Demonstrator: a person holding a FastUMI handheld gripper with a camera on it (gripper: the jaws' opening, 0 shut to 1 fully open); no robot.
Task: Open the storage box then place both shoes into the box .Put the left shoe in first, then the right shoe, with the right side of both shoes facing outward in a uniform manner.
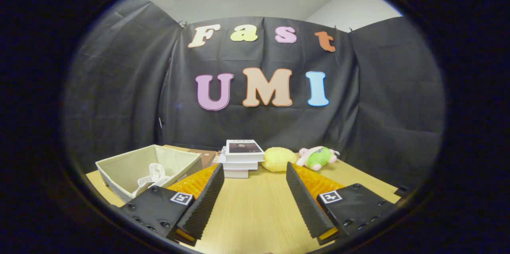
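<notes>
Gripper hovering, fingers spread wide and gripping nothing; shoe lying in box (left of fingers) — a careless drop risks mismatched facing.

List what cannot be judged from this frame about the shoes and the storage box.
- Storage box, gripper view: one white shoe lies inside, its lower part hidden by a finger of the open gripper; left or right shoe, and its facing, cannot be told.
- Second shoe: whereabouts cannot be told.
- Box lid: none visible; the near corner is hidden by the finger.
- Stack of books: cover too small.
</notes>
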